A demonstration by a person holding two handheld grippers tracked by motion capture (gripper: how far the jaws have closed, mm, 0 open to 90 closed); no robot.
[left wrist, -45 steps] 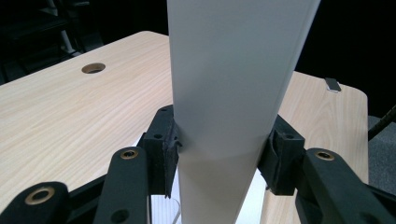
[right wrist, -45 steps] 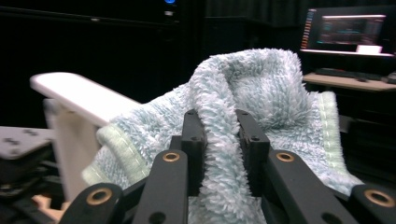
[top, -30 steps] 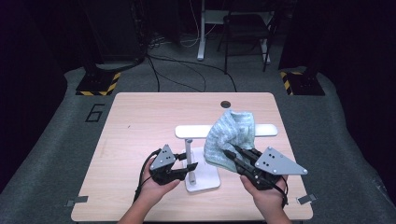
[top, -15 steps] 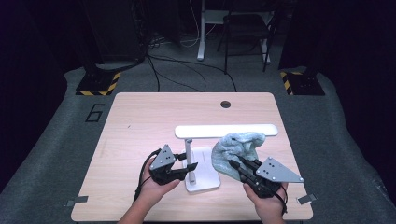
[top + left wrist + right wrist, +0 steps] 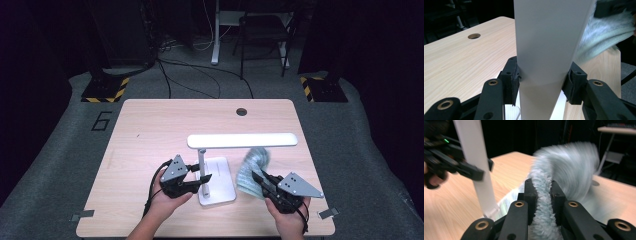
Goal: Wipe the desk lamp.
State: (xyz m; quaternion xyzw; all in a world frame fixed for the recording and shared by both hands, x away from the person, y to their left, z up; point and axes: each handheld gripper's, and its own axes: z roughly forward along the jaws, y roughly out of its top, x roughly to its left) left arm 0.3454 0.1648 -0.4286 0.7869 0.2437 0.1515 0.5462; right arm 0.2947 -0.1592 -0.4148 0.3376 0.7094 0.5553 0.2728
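Note:
A white desk lamp stands at the table's front middle, with a long flat head (image 5: 242, 140), a thin stem (image 5: 202, 165) and a square base (image 5: 222, 192). My left gripper (image 5: 202, 179) is shut on the stem (image 5: 546, 50), its pads (image 5: 512, 77) pressing both sides. My right gripper (image 5: 259, 177) is shut on a fluffy pale blue-green cloth (image 5: 251, 170), which hangs low just right of the base, below the head. In the right gripper view the cloth (image 5: 566, 167) is pinched between the jaws and blurred, with the stem (image 5: 476, 165) to its left.
A round cable hole (image 5: 242, 111) sits near the table's far edge. The wooden tabletop (image 5: 150, 130) is bare to the left and behind the lamp. Beyond the table are dark floor, cables, a chair and striped stand bases.
My right gripper has come down with the cloth, from beside the lamp's head to low beside the base. The left gripper has stayed on the stem.

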